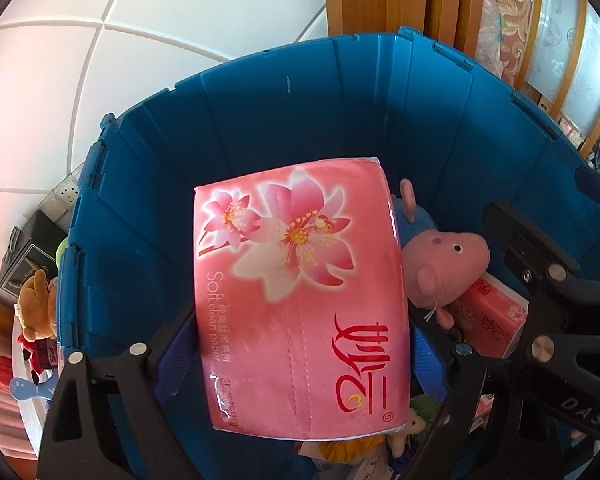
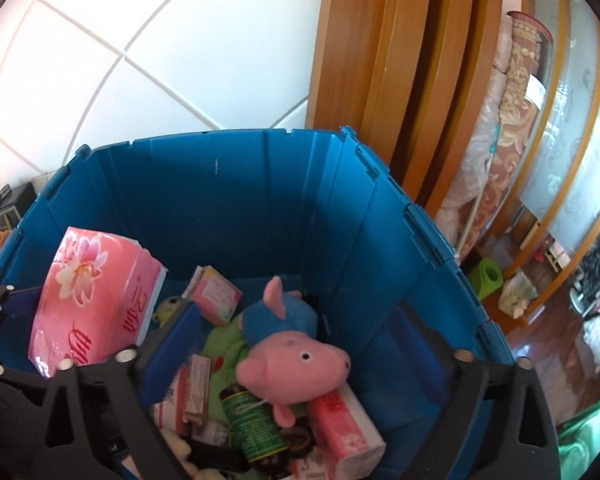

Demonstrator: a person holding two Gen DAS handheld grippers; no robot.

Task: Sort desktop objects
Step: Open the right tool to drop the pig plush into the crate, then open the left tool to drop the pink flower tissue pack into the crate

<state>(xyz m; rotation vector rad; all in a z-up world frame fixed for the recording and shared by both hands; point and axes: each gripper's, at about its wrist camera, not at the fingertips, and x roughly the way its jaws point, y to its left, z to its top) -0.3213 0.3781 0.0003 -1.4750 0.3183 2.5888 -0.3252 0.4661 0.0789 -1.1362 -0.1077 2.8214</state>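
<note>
A blue bin [image 2: 260, 208] is taking up most of both views, standing against a white tiled wall [image 2: 120, 48] beside a wooden door frame [image 2: 380, 80], and it is already holding a jumble of sorted things.

The largest loose item is a pink tissue pack [image 1: 300, 300]. The left gripper [image 1: 300, 364] is holding it over the bin's left side, its blue pads pressing on the pack's two long edges. The pack's long axis is running straight ahead from that gripper toward the bin's far wall, and its flowered face is pointing up at the camera. Nothing is supporting it from below, so a release here would likely drop it into the bin.

Next in size, a pig plush [image 2: 292, 368] is lying on the heap in the middle of the bin, snout toward the bin's right wall, just right of the held pack.

The right gripper [image 2: 300, 356] is hovering above the pig with its jaws standing wide and nothing held; the plush is lying between and below them, untouched.

Under the pig, smaller things are piling up: more tissue packs [image 2: 348, 428], a green can [image 2: 256, 424] and a small pink box [image 2: 216, 292] nearer the bin's far wall.

The left hand is the one carrying the task's thing; judging by this, letting go over the bin is the step in hand.
</note>
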